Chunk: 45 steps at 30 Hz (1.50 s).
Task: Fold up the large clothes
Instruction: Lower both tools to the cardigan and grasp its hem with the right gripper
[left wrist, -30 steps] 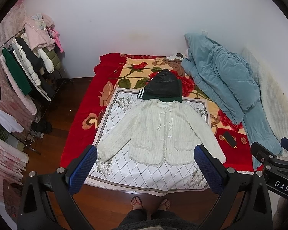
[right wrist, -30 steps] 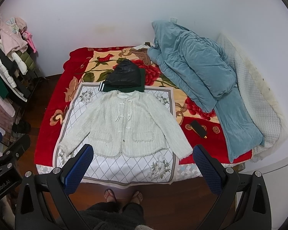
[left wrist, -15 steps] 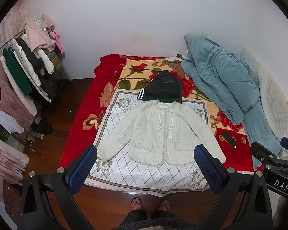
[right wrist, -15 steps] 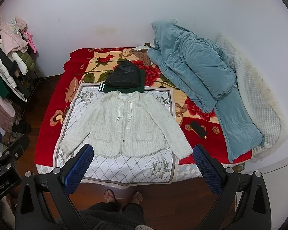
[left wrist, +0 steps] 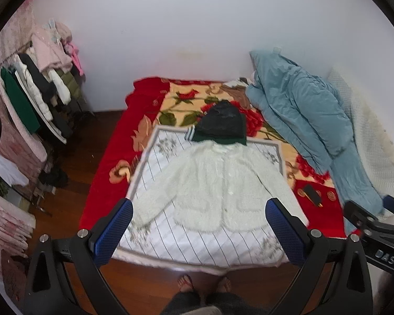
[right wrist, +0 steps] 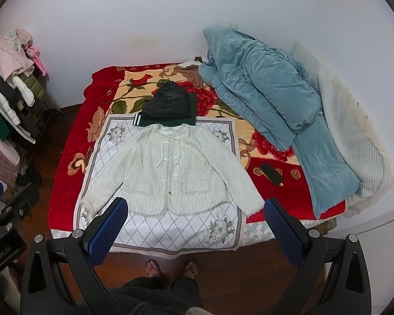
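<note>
A cream knitted cardigan (left wrist: 215,183) (right wrist: 170,168) lies flat and buttoned, sleeves spread, on a white diamond-patterned sheet (left wrist: 197,244) (right wrist: 170,231) at the foot of the bed. Just beyond its collar sits a folded pile of dark clothes (left wrist: 220,126) (right wrist: 168,105), black on top of green. My left gripper (left wrist: 197,204) hangs open high above the bed's near edge, nothing between its blue pads. My right gripper (right wrist: 194,204) is open too, at about the same height, with nothing held. Both are well clear of the cardigan.
A red floral blanket (right wrist: 73,141) covers the bed. A crumpled blue duvet (right wrist: 265,97) and white quilt (right wrist: 354,141) fill the right side. A small black object (right wrist: 270,174) lies right of the cardigan. A clothes rack (left wrist: 36,99) stands left. A person's feet (right wrist: 170,267) stand on wooden floor.
The left wrist view has tilted slightly and blurred, so the left gripper is moving a little. The cardigan and the right gripper stay as they were.
</note>
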Motion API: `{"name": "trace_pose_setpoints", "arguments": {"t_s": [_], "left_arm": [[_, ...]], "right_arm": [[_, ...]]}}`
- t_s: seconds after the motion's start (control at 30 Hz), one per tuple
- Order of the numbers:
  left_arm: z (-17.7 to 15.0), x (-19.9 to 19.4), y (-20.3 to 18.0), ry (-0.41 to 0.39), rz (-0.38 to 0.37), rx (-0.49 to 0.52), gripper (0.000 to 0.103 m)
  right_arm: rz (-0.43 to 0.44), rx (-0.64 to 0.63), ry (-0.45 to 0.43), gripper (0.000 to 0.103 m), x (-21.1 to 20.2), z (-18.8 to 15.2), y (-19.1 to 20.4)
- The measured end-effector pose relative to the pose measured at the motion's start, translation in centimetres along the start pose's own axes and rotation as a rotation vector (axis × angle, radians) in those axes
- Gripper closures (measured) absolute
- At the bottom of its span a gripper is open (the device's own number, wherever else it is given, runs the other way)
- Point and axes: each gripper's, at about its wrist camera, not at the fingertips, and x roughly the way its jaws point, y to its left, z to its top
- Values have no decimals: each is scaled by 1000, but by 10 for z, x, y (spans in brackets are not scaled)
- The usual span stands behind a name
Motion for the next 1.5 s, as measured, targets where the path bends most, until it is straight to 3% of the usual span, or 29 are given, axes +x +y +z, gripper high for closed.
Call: {"name": "trace_pose_setpoints", "arguments": {"t_s": [0.1, 0.23, 0.37, 0.53, 0.7, 0.83, 0.97, 1.1, 1.17, 1.27, 1.37, 1.4, 1.43, 1.47, 1.5], "left_arm": [[7, 29, -4, -46, 48, 25, 0], [11, 91, -11, -86, 97, 58, 0], [9, 178, -30, -4, 127, 83, 0], [-3, 282, -63, 100, 189, 109, 0], [-21, 374, -100, 189, 285, 132, 0], [-43, 442, -130, 270, 271, 98, 0], [-82, 509, -159, 354, 277, 139, 0], [-111, 565, -189, 403, 275, 195, 0], [-121, 584, -200, 409, 258, 223, 0], [-125, 604, -214, 390, 231, 253, 0], [-127, 619, -226, 366, 215, 273, 0], [-127, 624, -231, 366, 213, 273, 0], [-127, 627, -233, 369, 211, 272, 0], [-128, 629, -233, 371, 208, 269, 0], [-126, 631, -235, 372, 206, 268, 0]], "right_arm": [[-9, 53, 9, 0, 21, 2, -9], [-42, 159, 9, 0, 82, 4, -43], [-140, 285, 104, 0, 179, -4, -100], [-164, 444, 257, 0, 305, -27, -181], [-142, 611, 383, 0, 435, -69, -266], [-167, 698, 456, 0, 529, -111, -315], [-188, 807, 517, 0, 611, -161, -352], [-186, 904, 529, 0, 665, -200, -374], [-128, 962, 503, 0, 688, -215, -380], [-52, 999, 458, 3, 706, -223, -378], [-73, 974, 466, 3, 724, -226, -372], [-80, 969, 458, 5, 725, -226, -370], [-91, 946, 433, 19, 725, -223, -366], [-96, 919, 410, 36, 722, -219, -363], [-110, 897, 409, 62, 718, -213, -358]]}}
